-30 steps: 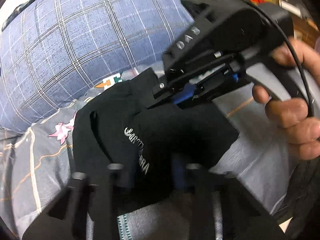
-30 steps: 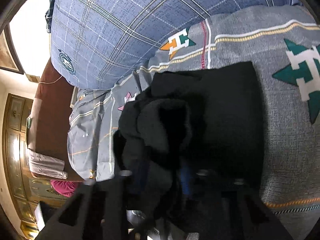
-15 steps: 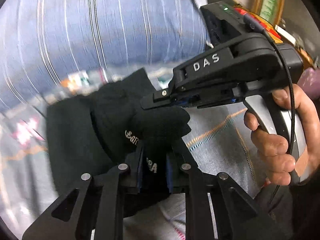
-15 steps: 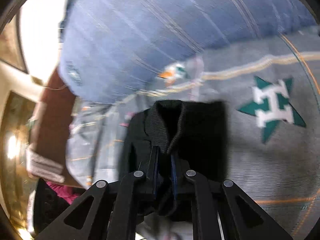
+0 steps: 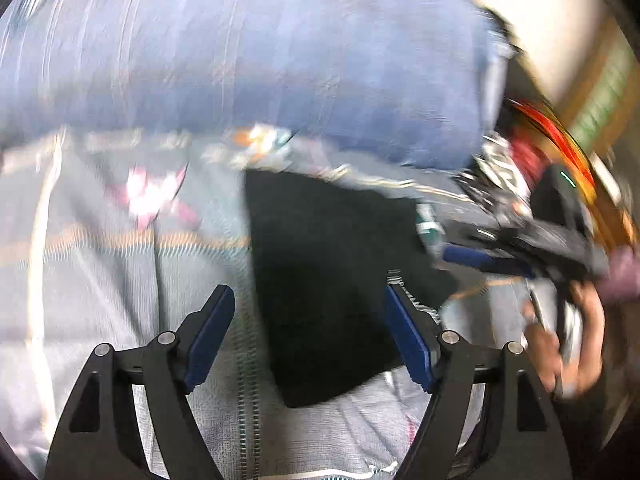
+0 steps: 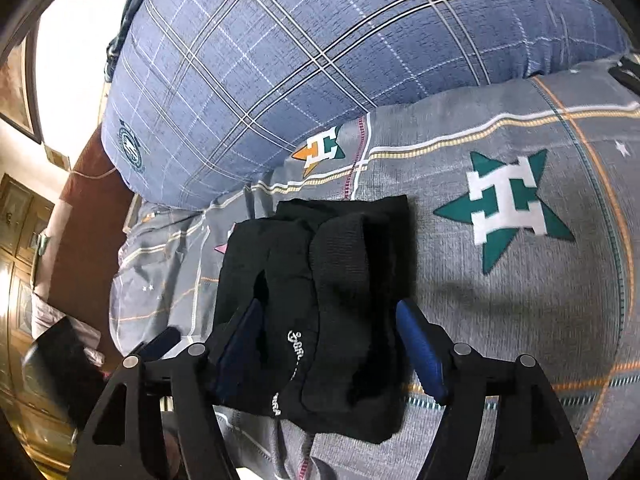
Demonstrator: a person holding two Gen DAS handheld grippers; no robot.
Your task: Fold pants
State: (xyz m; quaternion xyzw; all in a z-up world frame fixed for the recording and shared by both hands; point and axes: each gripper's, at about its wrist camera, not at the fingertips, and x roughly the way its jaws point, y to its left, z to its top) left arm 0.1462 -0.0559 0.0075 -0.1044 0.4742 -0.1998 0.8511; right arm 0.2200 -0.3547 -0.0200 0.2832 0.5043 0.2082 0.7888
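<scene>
Black pants (image 6: pixel 316 304) are lying as a compact folded bundle on the grey star-print bedsheet (image 6: pixel 520 320), just below the blue plaid pillow (image 6: pixel 320 60). Left gripper (image 5: pixel 308 332) and right gripper (image 6: pixel 332 344) are opening, pads off the cloth. Folding appears essentially complete; only withdrawal seems left.

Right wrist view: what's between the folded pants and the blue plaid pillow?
Only bare grey bedsheet, with its small orange-green star print, separates the black pants from the pillow.
</scene>
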